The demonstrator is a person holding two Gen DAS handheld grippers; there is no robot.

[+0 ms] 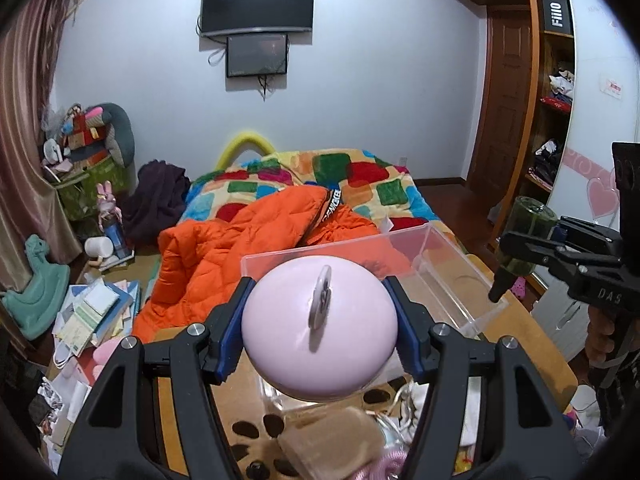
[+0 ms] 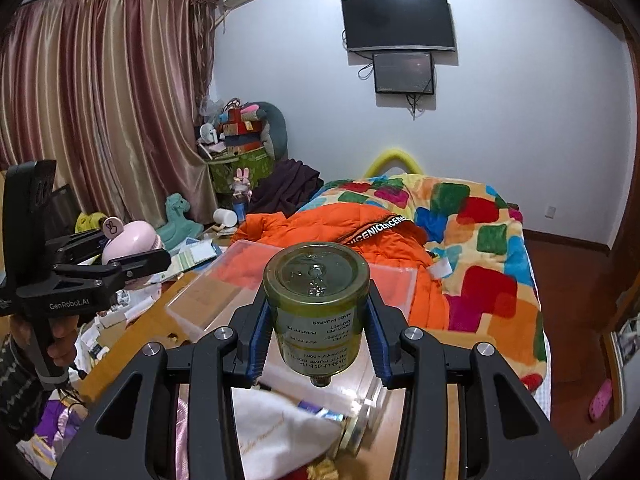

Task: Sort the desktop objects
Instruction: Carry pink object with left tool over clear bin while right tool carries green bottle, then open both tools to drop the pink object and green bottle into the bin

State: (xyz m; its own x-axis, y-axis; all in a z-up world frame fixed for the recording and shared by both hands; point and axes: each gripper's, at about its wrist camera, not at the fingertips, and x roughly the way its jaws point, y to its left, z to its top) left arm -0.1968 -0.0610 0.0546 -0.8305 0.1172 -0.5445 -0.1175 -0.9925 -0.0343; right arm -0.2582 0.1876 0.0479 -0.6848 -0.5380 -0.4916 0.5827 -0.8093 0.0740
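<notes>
Left wrist: left tool [image 1: 320, 320] pinches pink round object [image 1: 320, 332] before clear bin [image 1: 460, 264].

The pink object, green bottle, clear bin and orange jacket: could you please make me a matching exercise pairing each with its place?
Things:
1. pink object
2. green bottle
3. clear bin
4. orange jacket

Places:
A. on the bed
B. in the right gripper
C. on the wooden table
D. in the left gripper

Pairs: 1-D, 2-B, 3-C, 4-A
</notes>
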